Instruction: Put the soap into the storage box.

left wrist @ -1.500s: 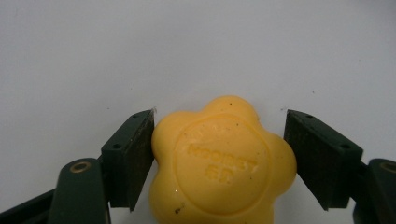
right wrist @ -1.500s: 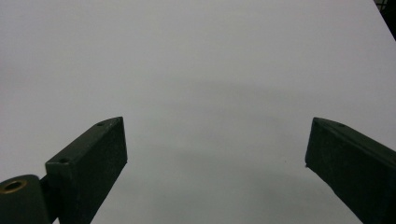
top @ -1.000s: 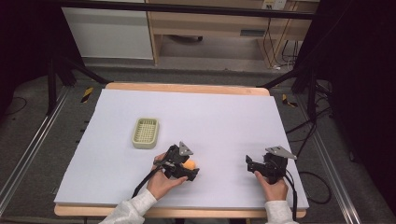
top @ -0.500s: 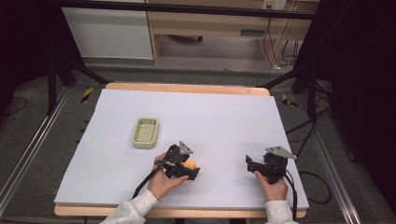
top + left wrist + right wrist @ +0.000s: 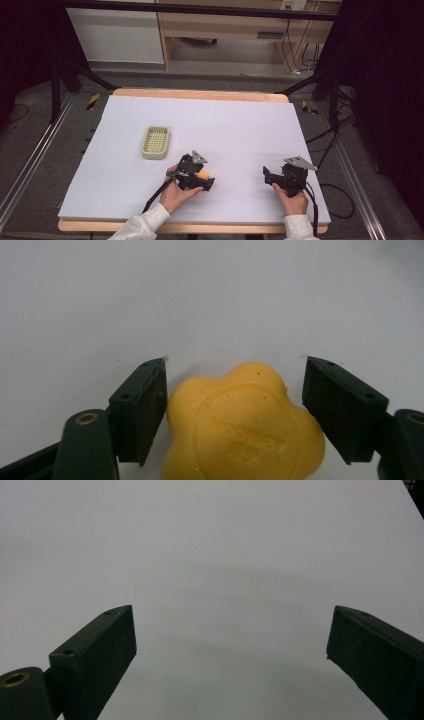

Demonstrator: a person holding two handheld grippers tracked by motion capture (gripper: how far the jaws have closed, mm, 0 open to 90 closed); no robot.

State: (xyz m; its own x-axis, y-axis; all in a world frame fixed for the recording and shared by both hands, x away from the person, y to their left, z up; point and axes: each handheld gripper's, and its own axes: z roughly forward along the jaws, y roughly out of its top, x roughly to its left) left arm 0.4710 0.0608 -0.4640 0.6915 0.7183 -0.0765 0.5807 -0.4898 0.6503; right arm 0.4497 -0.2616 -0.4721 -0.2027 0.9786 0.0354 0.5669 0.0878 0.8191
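Note:
A yellow-orange flower-shaped soap-like piece (image 5: pixel 245 425) with embossed letters lies on the white table sheet (image 5: pixel 240 125). My left gripper (image 5: pixel 234 361) straddles it with its jaws apart: the left pad (image 5: pixel 150 405) is at the piece's edge, and a narrow gap remains at the right pad (image 5: pixel 335 405). In the high view the piece (image 5: pixel 203 175) sits at the tip of my left gripper (image 5: pixel 205 180), near the table's front middle. My right gripper (image 5: pixel 267 176) rests at the front right, open (image 5: pixel 233 609), with bare sheet between its jaws.
A small pale green slotted basket (image 5: pixel 156 142) stands on the sheet, left of and behind the left gripper. The wooden table edge (image 5: pixel 200 94) runs along the back. Metal rails and cables lie on the floor at both sides.

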